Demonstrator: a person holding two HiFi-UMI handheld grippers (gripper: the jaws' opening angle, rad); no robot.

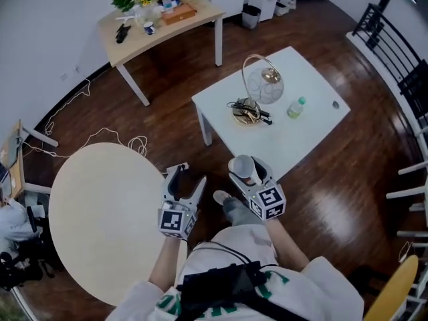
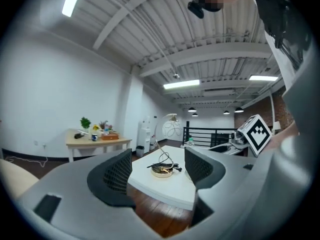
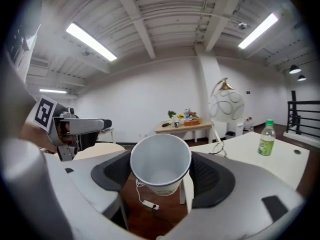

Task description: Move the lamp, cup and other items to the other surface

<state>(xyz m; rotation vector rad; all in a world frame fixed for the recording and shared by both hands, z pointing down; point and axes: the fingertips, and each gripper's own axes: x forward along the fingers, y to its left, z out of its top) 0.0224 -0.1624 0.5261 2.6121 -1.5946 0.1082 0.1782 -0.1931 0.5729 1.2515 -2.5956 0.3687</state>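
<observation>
My right gripper (image 1: 245, 171) is shut on a white paper cup (image 3: 161, 164), which sits upright between its pads, held in the air between the two tables. My left gripper (image 1: 183, 187) is open with nothing between its fingers (image 2: 116, 173). The lamp (image 1: 262, 85), a round wire globe on a gold base (image 1: 246, 112) with its black cord coiled on it, stands on the white square table (image 1: 304, 142). Through the open left jaws I see that base (image 2: 162, 170) ahead. A green-labelled bottle (image 1: 296, 107) stands right of the lamp.
A round beige table (image 1: 100, 219) lies at my left, close to the left gripper. A small dark item (image 1: 336, 104) lies on the white table's right part. A wooden table (image 1: 160, 29) with plants, a mug and a box stands at the back. Cables trail on the floor.
</observation>
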